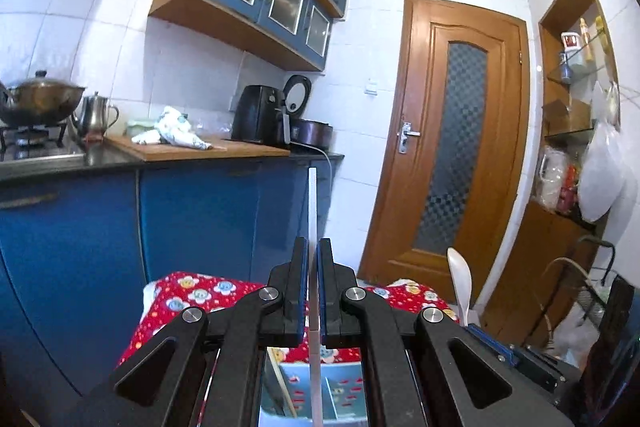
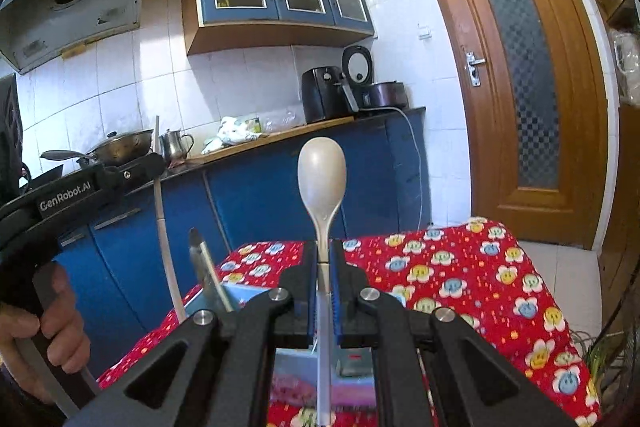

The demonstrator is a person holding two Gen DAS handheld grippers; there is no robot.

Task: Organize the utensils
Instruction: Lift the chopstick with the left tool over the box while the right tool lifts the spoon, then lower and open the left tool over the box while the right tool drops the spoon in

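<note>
Lowest in the right wrist view, the right gripper (image 2: 325,259) has its black jaws with blue ribbed pads pinching the handle of a pale spoon (image 2: 322,171). The spoon is smooth, matte plastic in an off-white tone; its oval bowl stands upright at the centre of the frame and its straight handle runs down between the pads to the bottom edge. Below the jaws lies a light blue box (image 2: 294,367) with a pinkish pattern, blurred. At the lower left a hand (image 2: 48,331) grips the black handle of the left gripper (image 2: 154,163), which is marked GenRobot.AI and clamps a thin white stick (image 2: 166,247) that bends in the lens. Just right of it a grey metal utensil (image 2: 199,247) leans up from the box.

In the left wrist view the left gripper (image 1: 313,247) presses closed on the same flat white stick (image 1: 312,203), seen edge-on at the centre, upright. The spoon (image 1: 460,275) shows at the lower right.

Behind both lies a red tablecloth (image 2: 460,267) printed with smiling flowers. Further back run glossy blue cabinets (image 1: 192,219), a dark counter with a steel pot (image 1: 40,99), a kettle (image 1: 95,115) and a black air fryer (image 1: 258,117), white tiles, and a varnished wooden door (image 1: 452,147) with patterned glass.
</note>
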